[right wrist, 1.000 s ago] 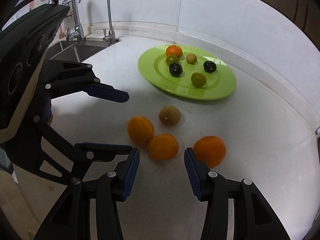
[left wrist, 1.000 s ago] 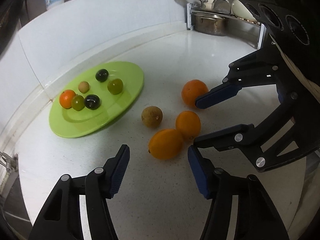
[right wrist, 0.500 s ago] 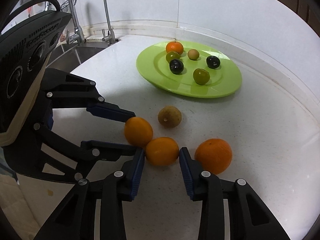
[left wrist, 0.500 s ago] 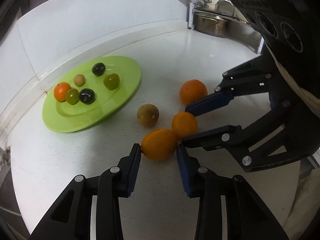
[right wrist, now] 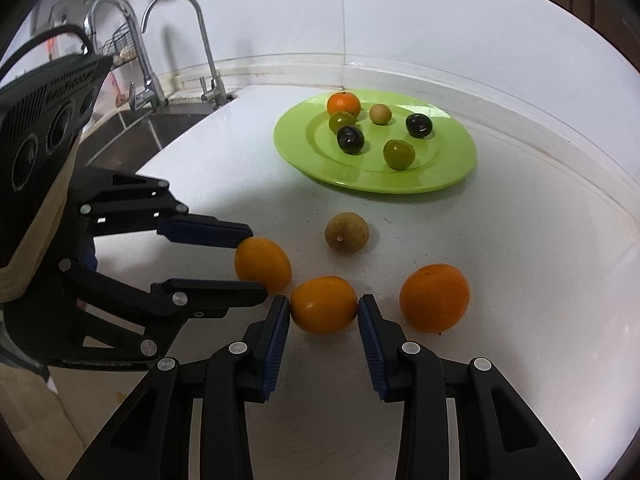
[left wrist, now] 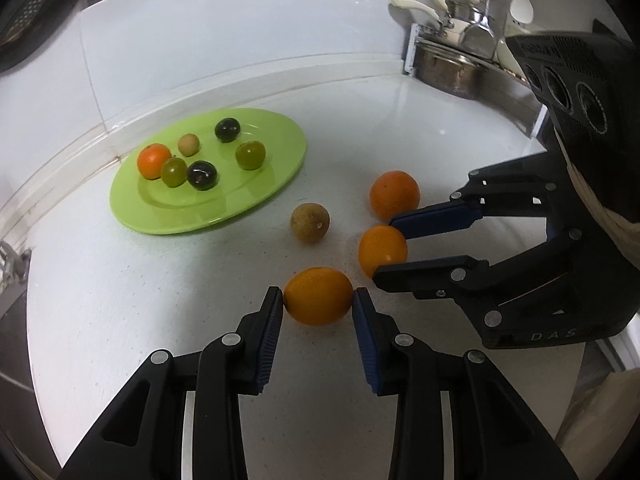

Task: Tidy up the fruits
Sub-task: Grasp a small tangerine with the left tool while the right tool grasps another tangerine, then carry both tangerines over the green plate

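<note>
On the white desk (left wrist: 120, 300), a green plate (left wrist: 276, 176) at the left carries six small fruits. Right of it lie a brown fruit (left wrist: 310, 223) and three oranges. The left gripper (left wrist: 318, 304) has just been closing, and its blue pads now press both sides of the near orange (left wrist: 318, 296). The right gripper (left wrist: 384, 250) has just been closing too, and is clamped on the middle orange (left wrist: 380, 250). The far orange (left wrist: 394, 194) lies loose just beyond the right gripper's upper finger. A pot (left wrist: 448, 72) stands far right.
</note>
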Available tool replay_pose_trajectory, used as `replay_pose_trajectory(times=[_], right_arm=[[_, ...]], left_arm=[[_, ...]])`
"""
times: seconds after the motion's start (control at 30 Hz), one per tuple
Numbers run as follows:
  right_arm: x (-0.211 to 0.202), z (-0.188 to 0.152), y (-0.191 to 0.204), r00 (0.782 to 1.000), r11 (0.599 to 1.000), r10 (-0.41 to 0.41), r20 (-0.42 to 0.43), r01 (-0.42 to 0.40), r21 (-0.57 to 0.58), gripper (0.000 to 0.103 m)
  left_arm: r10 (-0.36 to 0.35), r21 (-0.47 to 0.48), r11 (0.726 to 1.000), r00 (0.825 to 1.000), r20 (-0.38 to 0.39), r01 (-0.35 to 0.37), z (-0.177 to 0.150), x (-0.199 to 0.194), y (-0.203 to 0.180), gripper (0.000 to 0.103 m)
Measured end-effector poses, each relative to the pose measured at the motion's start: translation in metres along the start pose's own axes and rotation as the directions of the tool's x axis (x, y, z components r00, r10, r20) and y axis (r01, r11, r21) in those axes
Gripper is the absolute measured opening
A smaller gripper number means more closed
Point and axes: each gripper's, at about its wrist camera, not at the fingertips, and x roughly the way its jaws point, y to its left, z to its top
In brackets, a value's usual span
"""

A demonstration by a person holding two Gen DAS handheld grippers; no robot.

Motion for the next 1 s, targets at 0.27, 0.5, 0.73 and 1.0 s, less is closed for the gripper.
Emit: replay_pose_trajectory(times=[0.27,0.5,0.73,1.0], right_arm=[[-0.010,0.002,-0.001,0.999,0.999,-0.012,0.036,0.011,0.052,0.036],[-0.024,0.012,-0.001,0.996,0.997,-0.029,0.087,0.022,0.074,0.037],[-0.035,0.026,-0.001,0.988,0.995,-0.043,0.146,0.029,0.096,0.037],[-0.046,0.050,-0.007,0.976,0.993,-0.052,0.213,0.028,0.116,0.037]], left_arm=[[0.041,-0.051,0.998,0.998,0.042,-0.039,0.004,-0.019,0.001,0.035],[0.097,-0.071,0.993,0.990,0.098,-0.091,0.011,-0.039,0.002,0.035],[0.141,-0.113,0.986,0.978,0.151,-0.125,0.025,-0.054,0.009,0.035],[0.174,-0.145,0.978,0.965,0.197,-0.147,0.044,-0.064,0.022,0.035]])
